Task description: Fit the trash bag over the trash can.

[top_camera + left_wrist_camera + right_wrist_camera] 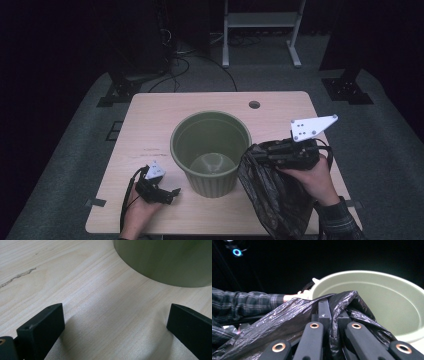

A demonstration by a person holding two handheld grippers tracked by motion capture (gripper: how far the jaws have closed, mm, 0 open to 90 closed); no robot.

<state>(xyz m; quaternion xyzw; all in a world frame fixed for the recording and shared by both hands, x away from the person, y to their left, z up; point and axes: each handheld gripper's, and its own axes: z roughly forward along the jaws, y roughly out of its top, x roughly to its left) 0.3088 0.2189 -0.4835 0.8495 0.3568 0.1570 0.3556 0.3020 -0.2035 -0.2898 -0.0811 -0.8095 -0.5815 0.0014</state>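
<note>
On the pale wooden bench [150,120] stands a green bin [211,150], upright and empty, near the middle. The right gripper [257,152] is just beside the bin's right rim, its jaws clamped tight on a fold of a black plastic bag [272,197]; the rest of the bag hangs down from the grip past the bench's near edge, beside the bin's right wall. In the right gripper view the bag's crinkled edge [342,305] lies level with the bin's rim [372,275]. The left gripper [167,194] rests low on the bench, left of the bin's base, jaws spread wide with nothing between them but bare wood.
</note>
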